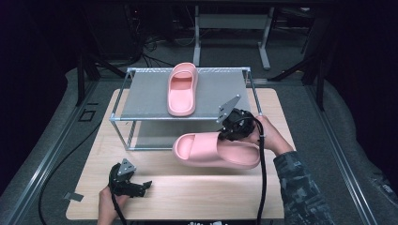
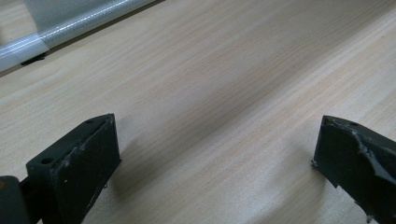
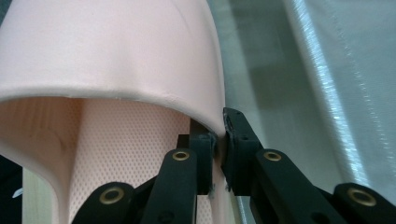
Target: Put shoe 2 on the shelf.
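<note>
One pink slipper (image 1: 182, 89) already on rack (image 1: 141, 101) top shelf, toward surface (image 1: 187, 197) far edge. Right tool (image 3: 219, 140) clamped on second slipper (image 1: 216, 150) strap edge, lifted before rack. Left tool (image 1: 141, 186) gaping, empty, near front-left corner. Second placement left.

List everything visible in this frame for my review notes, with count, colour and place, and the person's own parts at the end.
slipper on rack: 1, pink, on the rack's top shelf, toe toward the person.
held slipper: 1, pink, in front of the rack, its strap edge pinched by the right gripper.
rack: 1, grey shelves with a metal frame, at the table's far side.
table: 1, light wood.
desk frame: 1, pale, on the floor behind the table.
left gripper: 1, black, jaws apart, low over the table's near left.
right gripper: 1, black, shut on the strap.
sleeve: 1, camouflage, right forearm.
</note>
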{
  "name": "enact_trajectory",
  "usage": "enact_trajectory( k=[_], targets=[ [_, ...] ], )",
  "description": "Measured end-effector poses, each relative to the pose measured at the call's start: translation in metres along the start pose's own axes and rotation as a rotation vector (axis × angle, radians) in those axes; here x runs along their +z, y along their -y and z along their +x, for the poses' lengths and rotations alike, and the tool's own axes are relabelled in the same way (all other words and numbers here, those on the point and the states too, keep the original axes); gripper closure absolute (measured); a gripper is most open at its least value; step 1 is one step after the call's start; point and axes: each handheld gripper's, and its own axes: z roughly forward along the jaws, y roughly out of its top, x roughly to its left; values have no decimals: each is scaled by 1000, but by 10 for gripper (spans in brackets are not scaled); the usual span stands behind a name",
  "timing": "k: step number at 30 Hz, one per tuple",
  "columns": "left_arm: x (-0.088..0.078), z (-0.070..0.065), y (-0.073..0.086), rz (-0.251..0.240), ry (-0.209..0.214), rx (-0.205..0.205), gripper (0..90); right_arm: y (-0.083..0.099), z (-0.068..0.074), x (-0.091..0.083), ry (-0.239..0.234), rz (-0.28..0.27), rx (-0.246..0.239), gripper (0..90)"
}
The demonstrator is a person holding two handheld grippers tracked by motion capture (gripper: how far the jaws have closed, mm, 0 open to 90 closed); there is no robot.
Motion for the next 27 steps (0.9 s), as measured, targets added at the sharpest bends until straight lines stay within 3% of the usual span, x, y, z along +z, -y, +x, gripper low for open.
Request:
enact_trajectory(
  k=[12, 19, 27],
  targets=[
    [0, 0, 0, 1, 0, 1, 0, -5, -15, -36, 43, -15, 35, 837],
    [0, 0, 0, 1, 0, 1, 0, -5, -32, -54, 97, -8, 102, 836],
    [0, 0, 0, -1, -1, 1, 0, -2, -56, -62, 173, 17, 245, 837]
  ],
)
